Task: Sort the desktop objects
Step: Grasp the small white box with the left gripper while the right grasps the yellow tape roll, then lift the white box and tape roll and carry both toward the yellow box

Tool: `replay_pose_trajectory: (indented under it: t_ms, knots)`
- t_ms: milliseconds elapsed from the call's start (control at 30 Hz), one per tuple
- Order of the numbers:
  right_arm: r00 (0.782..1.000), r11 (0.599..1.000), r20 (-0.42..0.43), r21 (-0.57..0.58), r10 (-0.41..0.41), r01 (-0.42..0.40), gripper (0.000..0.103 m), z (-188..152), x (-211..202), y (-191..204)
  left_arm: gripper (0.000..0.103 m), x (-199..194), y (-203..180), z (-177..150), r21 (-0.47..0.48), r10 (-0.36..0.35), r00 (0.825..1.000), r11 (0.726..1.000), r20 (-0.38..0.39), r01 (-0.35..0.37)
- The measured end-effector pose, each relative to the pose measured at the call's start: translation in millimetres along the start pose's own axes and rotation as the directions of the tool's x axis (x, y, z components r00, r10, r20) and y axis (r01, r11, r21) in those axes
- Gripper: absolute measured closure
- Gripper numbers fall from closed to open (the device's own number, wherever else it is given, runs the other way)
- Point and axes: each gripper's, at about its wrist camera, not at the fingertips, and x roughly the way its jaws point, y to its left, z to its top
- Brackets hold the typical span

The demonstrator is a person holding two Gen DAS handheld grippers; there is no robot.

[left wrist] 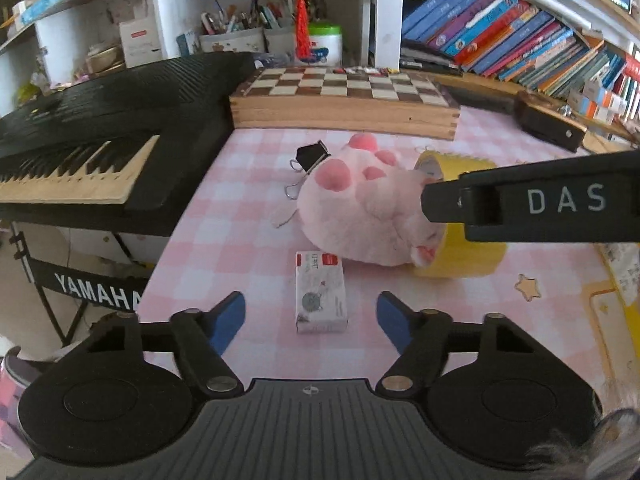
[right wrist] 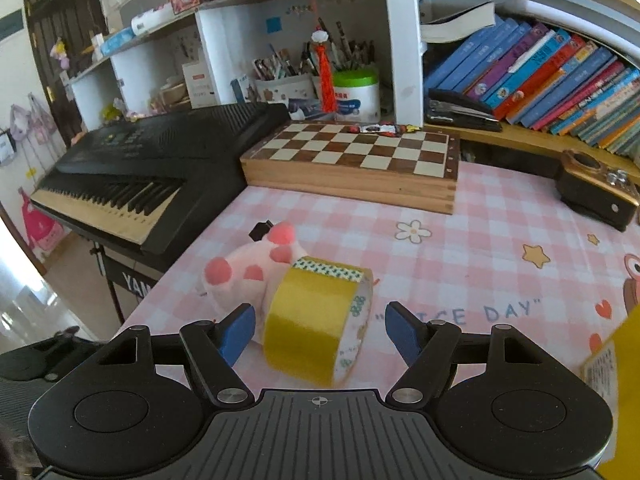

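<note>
A pink plush paw toy [left wrist: 360,208] lies on the pink checked tablecloth [left wrist: 240,184]. A black binder clip [left wrist: 310,160] lies behind it and a small white box [left wrist: 320,292] in front. A yellow tape roll [left wrist: 460,248] stands on edge at its right. My left gripper [left wrist: 311,316] is open, with the box between its blue fingertips. The right gripper's body [left wrist: 532,200] reaches in over the tape in the left wrist view. My right gripper [right wrist: 318,332] is open around the tape roll [right wrist: 316,320], with the plush [right wrist: 248,276] just behind.
A black Yamaha keyboard [left wrist: 100,132] borders the table's left. A wooden chessboard box [right wrist: 352,160] sits at the back, a dark wooden box [right wrist: 600,192] at back right. Shelves with books [right wrist: 552,72] and pen holders [right wrist: 288,76] stand behind. A yellow item [right wrist: 616,368] is at the right edge.
</note>
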Motion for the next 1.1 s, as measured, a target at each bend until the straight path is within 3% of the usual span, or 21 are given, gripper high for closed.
replay_pose_trajectory:
  t_ms: [133, 300, 400, 467, 633, 1100]
  knots:
    - [1.0, 0.999, -0.009, -0.031, -0.009, 0.008, 0.031, 1.8, 7.8, 1.1, 0.049, 20.6, -0.4, 2.0, -0.015, -0.005, 0.999, 1.0, -0.038, 0.005]
    - [1.0, 0.997, 0.0, -0.07, -0.021, 0.021, 0.034, 2.9, 7.7, -1.8, 0.064, 25.0, 0.1, 5.1, -0.024, -0.024, 1.0, 0.999, -0.015, 0.024]
    - [1.0, 0.995, 0.006, -0.095, -0.022, 0.023, 0.043, 4.0, 4.9, -2.5, 0.075, 25.2, -0.2, 6.6, -0.018, -0.035, 0.999, 0.999, -0.016, 0.034]
    - [1.0, 0.994, -0.008, -0.108, -0.008, 0.007, 0.061, 4.5, 4.6, -2.8, 0.075, 25.5, 1.6, 7.5, -0.021, -0.041, 0.999, 0.999, -0.018, 0.041]
    - [1.0, 0.994, -0.01, -0.113, 0.004, -0.005, 0.062, 5.1, -2.4, -6.5, 0.076, 19.0, 7.9, 7.7, -0.058, -0.07, 0.997, 0.996, -0.029, 0.068]
    - [0.998, 0.994, 0.014, -0.09, -0.067, 0.068, 0.062, -7.1, -52.9, -18.9, 0.076, -51.0, 29.5, -3.5, -0.153, -0.16, 0.986, 0.974, 0.05, 0.166]
